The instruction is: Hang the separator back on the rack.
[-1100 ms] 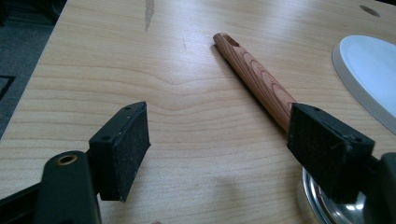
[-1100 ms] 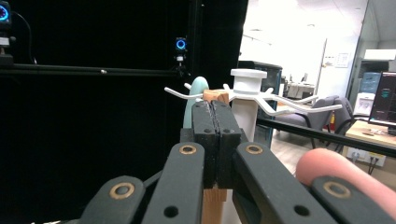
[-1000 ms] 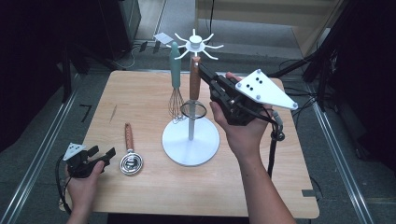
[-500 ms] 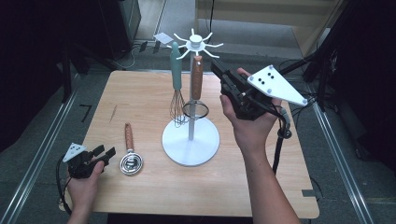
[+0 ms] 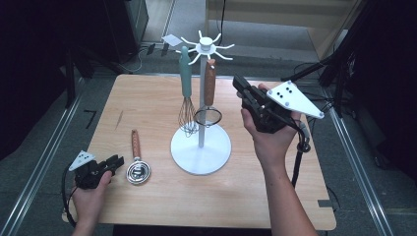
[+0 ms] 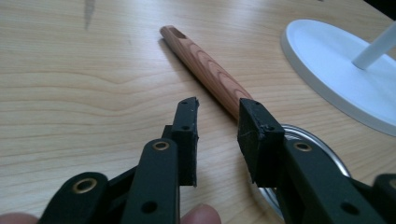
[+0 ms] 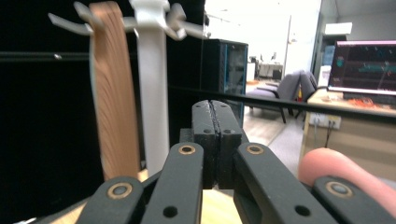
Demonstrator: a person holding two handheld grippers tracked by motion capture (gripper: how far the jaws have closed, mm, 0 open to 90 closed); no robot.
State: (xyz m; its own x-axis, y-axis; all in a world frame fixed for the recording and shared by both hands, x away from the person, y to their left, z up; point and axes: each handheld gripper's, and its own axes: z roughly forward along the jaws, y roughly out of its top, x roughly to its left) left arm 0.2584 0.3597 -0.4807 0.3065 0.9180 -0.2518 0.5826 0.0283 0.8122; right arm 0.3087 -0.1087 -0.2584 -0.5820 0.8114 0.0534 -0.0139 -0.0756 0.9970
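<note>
A white utensil stand (image 5: 200, 147) stands mid-table with a teal-handled whisk (image 5: 186, 83) and a wood-handled strainer (image 5: 210, 83) hanging from its hooks. A second wood-handled strainer (image 5: 135, 145) lies flat at the front left. My left gripper (image 5: 118, 161) rests low beside its metal bowl (image 6: 317, 144). Its jaws have just been closing and still stand apart with only bare table between the pads. The wooden handle (image 6: 205, 70) runs just beyond the right fingertip. My right gripper (image 5: 241, 83) is shut and empty, held in the air right of the stand, facing the hanging handle (image 7: 112, 93).
The wooden table (image 5: 147, 103) ends close behind the stand and just in front of my left hand. The stand's wide base (image 6: 336, 70) lies right of the left gripper. A cable (image 5: 299, 157) hangs from the right gripper. Dark equipment and metal rails flank the table.
The left gripper's jaws have narrowed while that hand stayed put. The right hand has drifted slightly right and lower, away from the stand, still shut.
</note>
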